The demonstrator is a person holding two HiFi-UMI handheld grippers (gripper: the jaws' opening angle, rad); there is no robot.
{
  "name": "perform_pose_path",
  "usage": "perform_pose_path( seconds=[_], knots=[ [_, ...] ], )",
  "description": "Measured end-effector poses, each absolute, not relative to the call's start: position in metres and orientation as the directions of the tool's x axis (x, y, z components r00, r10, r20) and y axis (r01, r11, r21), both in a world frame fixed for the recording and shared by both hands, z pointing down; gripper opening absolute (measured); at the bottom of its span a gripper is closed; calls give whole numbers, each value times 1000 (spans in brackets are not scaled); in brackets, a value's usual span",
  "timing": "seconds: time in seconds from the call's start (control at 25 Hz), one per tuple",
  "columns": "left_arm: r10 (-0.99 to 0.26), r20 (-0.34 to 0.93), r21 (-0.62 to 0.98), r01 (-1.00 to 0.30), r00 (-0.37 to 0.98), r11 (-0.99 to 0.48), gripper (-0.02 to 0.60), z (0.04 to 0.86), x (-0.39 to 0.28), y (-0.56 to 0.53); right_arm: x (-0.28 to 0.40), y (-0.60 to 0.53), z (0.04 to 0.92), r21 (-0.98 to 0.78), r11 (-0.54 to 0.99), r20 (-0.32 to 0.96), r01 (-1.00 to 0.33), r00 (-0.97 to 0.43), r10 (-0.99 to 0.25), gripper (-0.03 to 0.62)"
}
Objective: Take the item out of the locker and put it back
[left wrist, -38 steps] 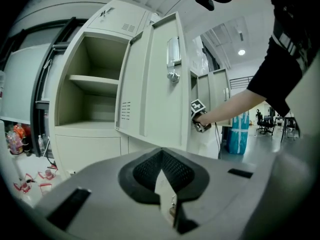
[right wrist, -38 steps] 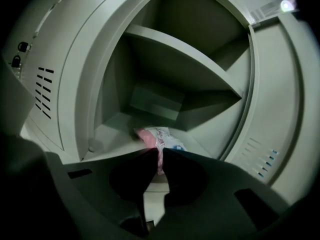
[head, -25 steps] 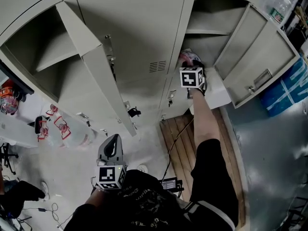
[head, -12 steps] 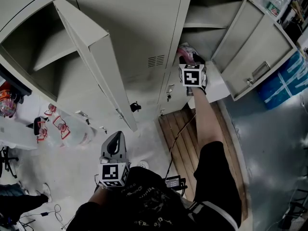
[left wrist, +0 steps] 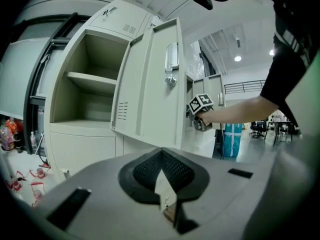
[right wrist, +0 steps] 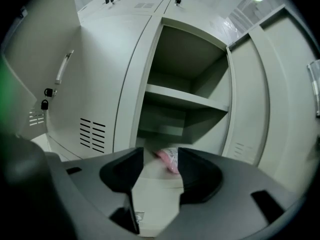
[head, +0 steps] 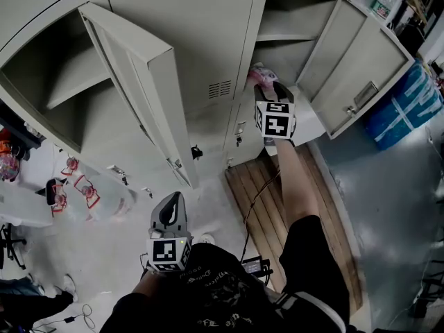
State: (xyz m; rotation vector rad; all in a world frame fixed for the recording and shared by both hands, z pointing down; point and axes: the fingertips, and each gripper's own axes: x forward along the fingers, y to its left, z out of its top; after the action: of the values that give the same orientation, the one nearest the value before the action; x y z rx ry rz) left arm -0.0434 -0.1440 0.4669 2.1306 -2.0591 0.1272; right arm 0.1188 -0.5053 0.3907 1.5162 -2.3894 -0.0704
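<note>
The item is a pink and white packet [head: 259,75] lying on the floor of the open right-hand locker [head: 298,44]. My right gripper [head: 275,94] is held out just in front of the locker mouth. Its jaws have just been opening and now stand wide. In the right gripper view the packet [right wrist: 167,159] shows in the gap past the fingertips, with neither pad touching it. My left gripper [head: 169,210] hangs low near my body, shut and empty. In the left gripper view its tips [left wrist: 161,165] meet, and the right gripper [left wrist: 200,115] shows far off.
The right locker's door [head: 361,75] swings out to the right and a shelf [right wrist: 185,99] spans it above the packet. The left locker [head: 62,82] is open too, door [head: 146,89] jutting toward me. Bottle packs [head: 83,189] lie at the left, wooden boards [head: 257,200] below, a blue box [head: 402,109] at the right.
The right gripper has let go of the packet and drawn back a little from the locker mouth. The packet stays inside. The left gripper has hardly moved.
</note>
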Motion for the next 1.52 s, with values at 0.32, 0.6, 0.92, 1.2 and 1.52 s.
perform_pose_path(
  seconds=[0.32,0.6,0.92,1.2,1.52],
  knots=[
    [-985,154,71,-995,74,-63,8,464,-40,-141,127,-465,380,201,432,194,-879,-396,-897,216],
    [-984,138,85,-991,111,-100,8,464,-33,-135,130,-425,373,199,427,152,-882,-403,-902,216],
    [-985,128,85,-991,116,-105,8,467,-33,-129,134,-379,373,211,428,119,-879,-411,-904,216],
    [-985,113,96,-988,130,-119,8,464,-29,-128,139,-341,375,189,426,100,-884,-415,-904,215],
    [-988,96,119,-987,119,-107,8,467,-28,-131,144,-303,386,169,427,105,-888,-414,-904,215]
  ],
)
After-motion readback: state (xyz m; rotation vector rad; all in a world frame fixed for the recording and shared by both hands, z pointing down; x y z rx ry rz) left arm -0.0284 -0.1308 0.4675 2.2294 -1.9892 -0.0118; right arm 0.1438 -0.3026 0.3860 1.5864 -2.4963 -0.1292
